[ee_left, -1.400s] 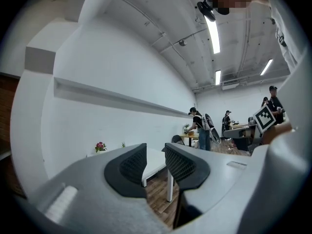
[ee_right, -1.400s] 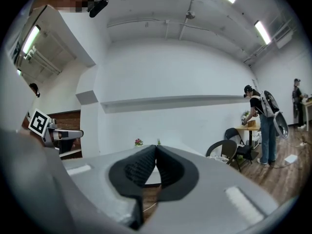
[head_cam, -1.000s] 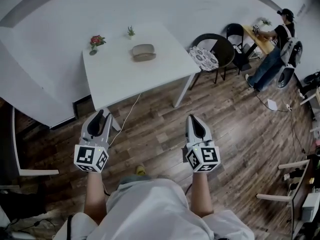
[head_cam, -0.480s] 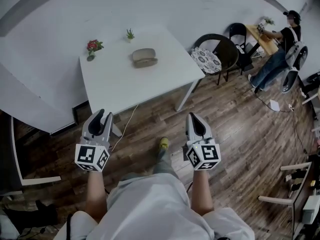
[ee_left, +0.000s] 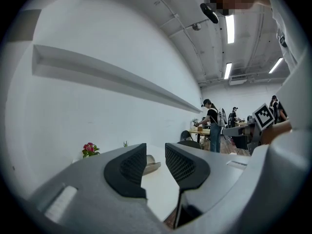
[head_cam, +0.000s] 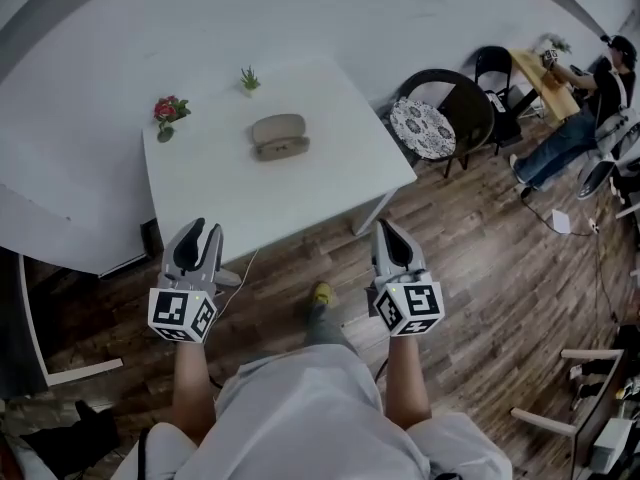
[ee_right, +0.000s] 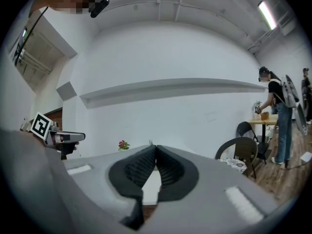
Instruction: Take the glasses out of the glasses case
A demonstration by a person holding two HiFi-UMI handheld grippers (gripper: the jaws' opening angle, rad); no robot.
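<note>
Glasses case [head_cam: 279, 135] lies on table [head_cam: 335, 173] (flowers [head_cam: 168, 111], plant [head_cam: 248, 78] beyond it)

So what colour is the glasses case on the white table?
The glasses case is a dull beige-brown. It shows best in the head view.

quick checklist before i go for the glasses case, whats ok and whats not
1. Glasses case in view on the table, nothing on top: ok.
2. Room around it: flowers and small plant stand apart from it: ok.
3. Left gripper jaws apart, empty: ok.
4. Right gripper jaws together, empty; open them before gripping: not ok.
5. Grippers at the case: both are short of it, near the table's front edge: not ok.
6. Glasses inside: case looks shut: cannot tell.
</note>
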